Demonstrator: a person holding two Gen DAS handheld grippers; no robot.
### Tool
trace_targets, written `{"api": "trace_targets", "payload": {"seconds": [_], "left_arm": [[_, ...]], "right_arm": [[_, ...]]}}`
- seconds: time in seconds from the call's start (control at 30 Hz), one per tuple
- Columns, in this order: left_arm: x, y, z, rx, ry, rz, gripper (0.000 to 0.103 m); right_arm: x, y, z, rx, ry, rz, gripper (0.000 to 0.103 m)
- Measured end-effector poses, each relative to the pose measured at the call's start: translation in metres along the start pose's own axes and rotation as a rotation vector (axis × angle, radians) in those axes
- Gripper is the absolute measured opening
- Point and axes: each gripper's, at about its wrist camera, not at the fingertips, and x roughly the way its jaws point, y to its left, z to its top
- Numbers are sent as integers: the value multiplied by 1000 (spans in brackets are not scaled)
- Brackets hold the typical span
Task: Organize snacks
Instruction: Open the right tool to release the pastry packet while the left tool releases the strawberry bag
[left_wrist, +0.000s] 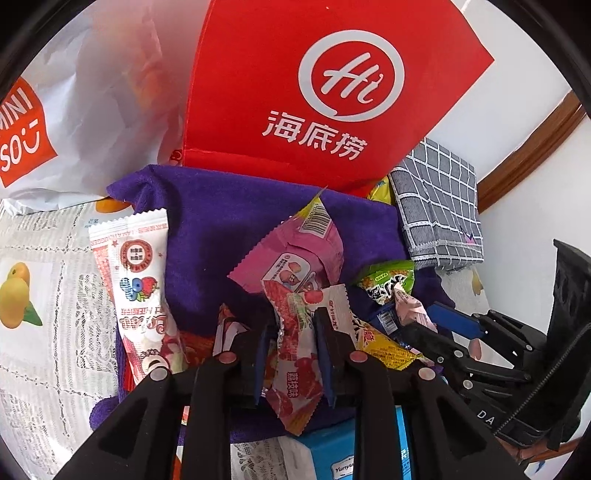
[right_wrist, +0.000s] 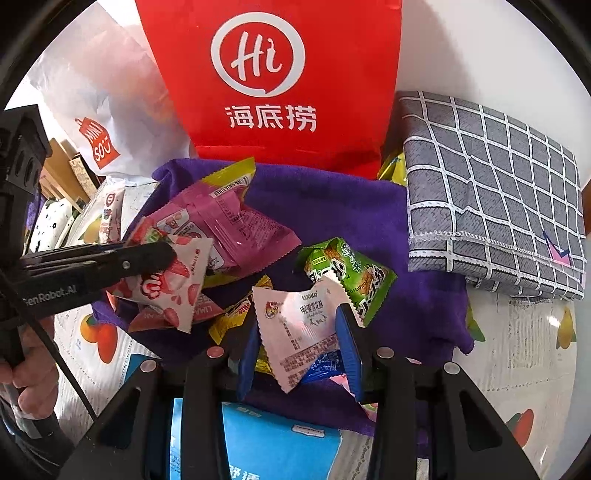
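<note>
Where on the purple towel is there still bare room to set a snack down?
The purple towel is bare across its back strip, below the red Haidilao bag, and on its right side between the green snack packet and the grey checked cloth. The front-left is crowded with the pink packet and loose wrappers.
</note>
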Motion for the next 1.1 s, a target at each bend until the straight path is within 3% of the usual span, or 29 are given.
{"api": "trace_targets", "payload": {"seconds": [0.5,0.63,0.8,1.1], "left_arm": [[6,-6,0,37,7,42,38],[4,-9,0,48,1,44,47],[-1,-10,1,58,-10,45,48],[-24,-19,4,106,-81,96,66]], "right_arm": [[-5,0,0,-2,-9,-34,40],[-10,-2,-1,4,-20,-36,40],[-13,-2,-1,4,-26,-38,40],[-19,-1,0,4,-46,-36,42]]}}
